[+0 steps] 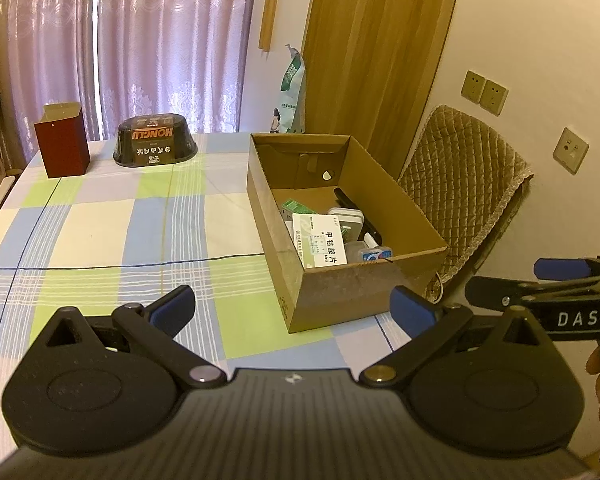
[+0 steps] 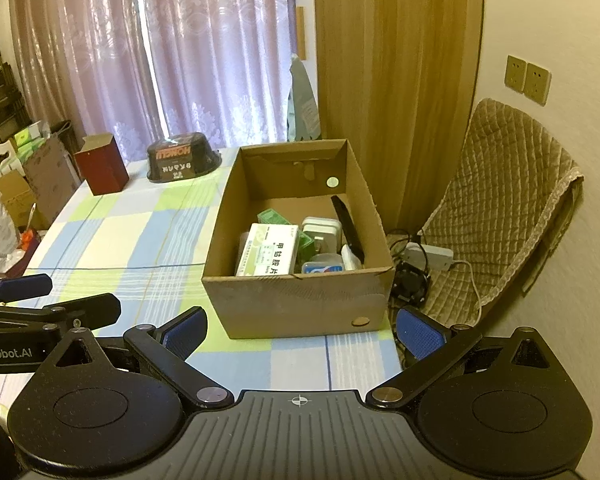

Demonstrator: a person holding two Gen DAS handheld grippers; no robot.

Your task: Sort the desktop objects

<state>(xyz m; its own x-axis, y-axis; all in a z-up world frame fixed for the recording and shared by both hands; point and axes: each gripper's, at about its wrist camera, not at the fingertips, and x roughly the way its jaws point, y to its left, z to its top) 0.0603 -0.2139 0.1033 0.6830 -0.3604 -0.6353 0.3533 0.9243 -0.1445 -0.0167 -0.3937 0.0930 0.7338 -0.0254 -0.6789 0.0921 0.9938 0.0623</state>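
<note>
Inside the cardboard box (image 2: 296,300) lie a medicine pack (image 2: 268,252) and small items, just beyond both empty grippers, left (image 1: 292,308) and right (image 2: 302,332), fingers spread apart.

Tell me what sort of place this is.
Probably a room in a home: a table with a checked tablecloth, sheer curtains over a window, and a chair with a quilted cover by wall sockets.

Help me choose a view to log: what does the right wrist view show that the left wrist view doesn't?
Only the right wrist view shows the power strip and cables on the floor by the chair, plus stacked boxes at left. Only the left wrist view shows the third wall socket. Both show the cardboard box of small items, the red box, the black bowl and both open grippers.
</note>
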